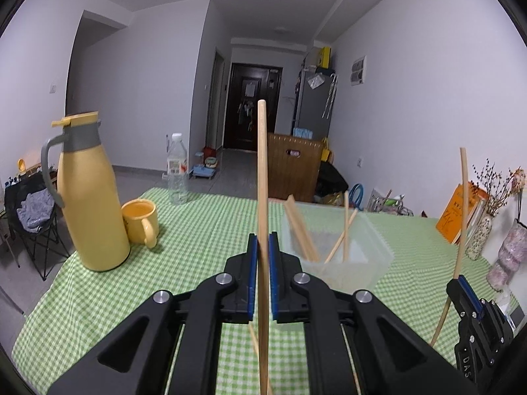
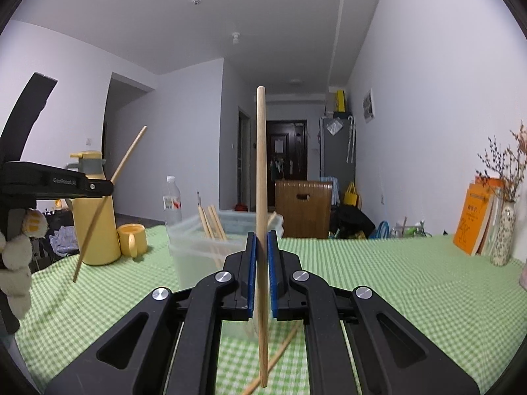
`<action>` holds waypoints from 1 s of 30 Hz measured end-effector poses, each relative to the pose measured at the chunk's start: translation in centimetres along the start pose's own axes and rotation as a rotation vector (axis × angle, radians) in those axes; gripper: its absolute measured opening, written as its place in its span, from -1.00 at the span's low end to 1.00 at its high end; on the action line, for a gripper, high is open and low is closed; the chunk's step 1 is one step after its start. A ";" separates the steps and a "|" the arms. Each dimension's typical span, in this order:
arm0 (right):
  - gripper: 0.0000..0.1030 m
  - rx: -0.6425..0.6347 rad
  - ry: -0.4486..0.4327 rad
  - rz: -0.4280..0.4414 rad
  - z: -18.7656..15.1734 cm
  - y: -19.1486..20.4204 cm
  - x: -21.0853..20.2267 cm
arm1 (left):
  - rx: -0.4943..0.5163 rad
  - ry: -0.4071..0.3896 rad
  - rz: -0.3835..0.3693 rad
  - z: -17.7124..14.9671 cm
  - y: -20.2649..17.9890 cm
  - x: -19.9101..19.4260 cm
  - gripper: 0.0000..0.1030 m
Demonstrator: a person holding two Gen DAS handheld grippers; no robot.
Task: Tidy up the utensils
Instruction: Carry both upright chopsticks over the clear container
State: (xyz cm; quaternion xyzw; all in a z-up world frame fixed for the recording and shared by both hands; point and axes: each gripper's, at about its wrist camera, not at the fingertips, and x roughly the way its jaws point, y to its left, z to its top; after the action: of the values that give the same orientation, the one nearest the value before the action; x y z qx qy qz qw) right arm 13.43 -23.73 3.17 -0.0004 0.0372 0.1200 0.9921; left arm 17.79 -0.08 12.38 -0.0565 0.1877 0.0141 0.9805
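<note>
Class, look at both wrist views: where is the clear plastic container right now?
The clear plastic container stands on the green checked tablecloth, centre-right in the left wrist view, right of the yellow mug, with several chopsticks leaning inside.

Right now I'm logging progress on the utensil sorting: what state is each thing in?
Left claw: shut on a chopstick, held upright.
Right claw: shut on another chopstick, upright.
Clear bin: open, several chopsticks leaning inside.
Yellow jug: upright, lid closed.
Mug: upright.
Water bottle: upright, capped.
</note>
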 end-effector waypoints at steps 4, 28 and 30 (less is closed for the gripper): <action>-0.86 0.002 -0.030 0.009 1.6 -0.2 0.5 | -0.018 -0.033 -0.020 1.2 -0.8 -0.3 -0.92; -0.86 0.104 -0.030 0.139 8.1 -2.6 10.3 | -0.083 -0.149 -0.050 8.1 -5.1 4.3 -0.92; -0.86 0.098 -0.016 0.137 8.1 -2.5 11.5 | -0.075 -0.153 -0.033 8.5 -5.4 4.9 -0.92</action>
State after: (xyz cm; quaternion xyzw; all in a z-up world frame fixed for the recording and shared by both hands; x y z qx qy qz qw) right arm 25.72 -23.39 10.40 0.0517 0.0350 0.1855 0.9807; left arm 25.76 -4.43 18.94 -0.0952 0.1104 0.0092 0.9893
